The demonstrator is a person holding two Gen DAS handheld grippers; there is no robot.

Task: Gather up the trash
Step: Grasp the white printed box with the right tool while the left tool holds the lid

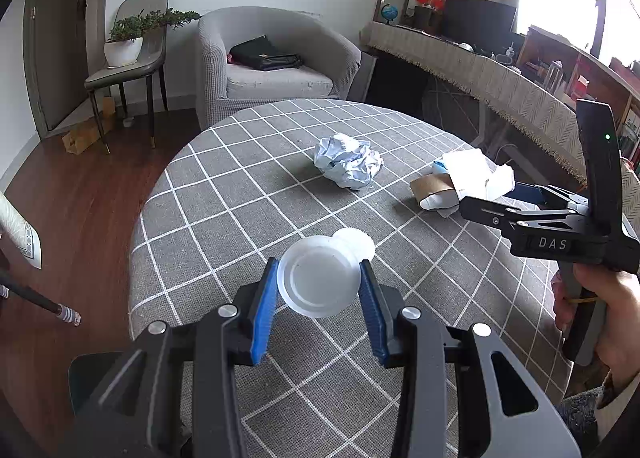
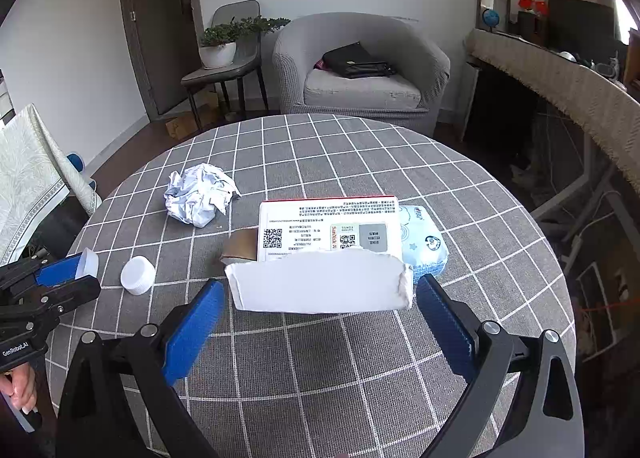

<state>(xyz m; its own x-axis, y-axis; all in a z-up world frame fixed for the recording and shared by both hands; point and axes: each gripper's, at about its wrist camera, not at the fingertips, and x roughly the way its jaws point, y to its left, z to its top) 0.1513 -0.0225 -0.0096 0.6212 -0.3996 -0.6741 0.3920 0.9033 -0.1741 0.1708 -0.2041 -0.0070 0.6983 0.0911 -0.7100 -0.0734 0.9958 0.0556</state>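
Left gripper [image 1: 319,285] clenched around a translucent white plastic cup [image 1: 319,282], low in the frame's centre, just above the grey checked tablecloth [image 1: 224,193]. Right gripper [image 2: 320,312] spread open around a torn white card package [image 2: 326,258] at mid-frame. Crumpled paper ball [image 2: 199,193] upper left; white cap [image 2: 138,275] at left.

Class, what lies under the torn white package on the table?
Under the torn white package, a brown cardboard roll pokes out left and a blue patterned packet right. Anything beneath its middle is hidden.
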